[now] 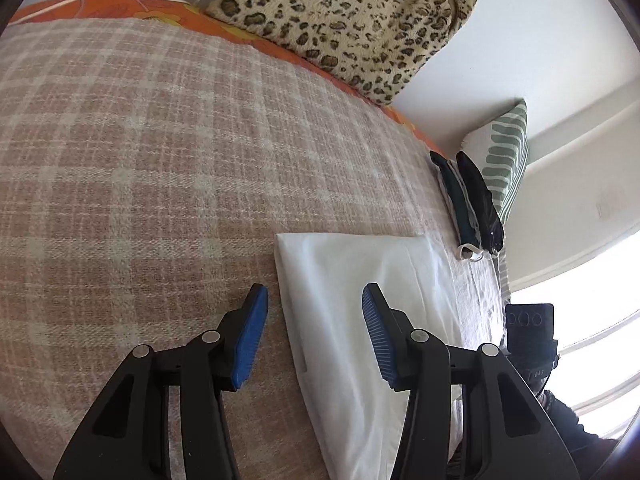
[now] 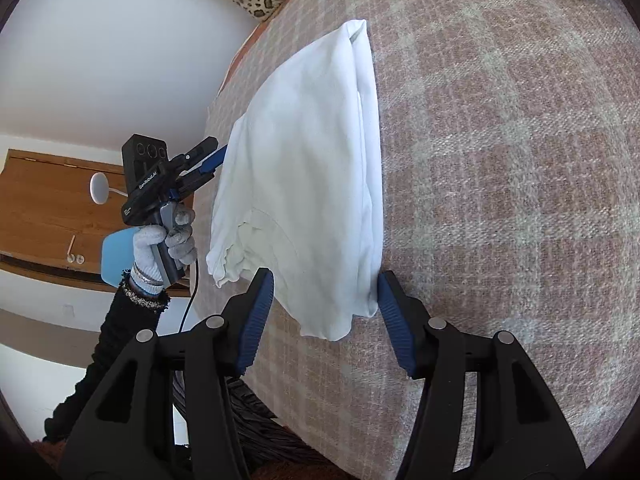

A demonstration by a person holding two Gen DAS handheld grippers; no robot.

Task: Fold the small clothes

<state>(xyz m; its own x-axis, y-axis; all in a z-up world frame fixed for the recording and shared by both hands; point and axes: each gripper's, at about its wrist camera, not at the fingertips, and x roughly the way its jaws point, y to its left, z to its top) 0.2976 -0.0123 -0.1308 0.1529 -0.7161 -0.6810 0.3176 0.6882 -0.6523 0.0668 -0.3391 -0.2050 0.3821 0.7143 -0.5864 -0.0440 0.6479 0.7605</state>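
Left tongs (image 1: 314,300): open, nothing clamped; blue pads straddle the near edge of the white garment (image 1: 360,280), one pad over blanket, one over cloth.
Right tongs (image 2: 326,286): open, nothing pinched; lower corner of garment lies between the pads, right pad just beside its folded edge.
Left hand (image 2: 168,236): grey glove, dark sleeve, gripping the handle.
White garment: folded flat on the plaid blanket (image 1: 140,160) covering the bed, near the edge.
Folded pile (image 1: 468,204): dark and white clothes, beyond the garment.
Leopard cushion (image 1: 352,20): against the wall.
Green-patterned pillow (image 1: 504,152): behind the pile.
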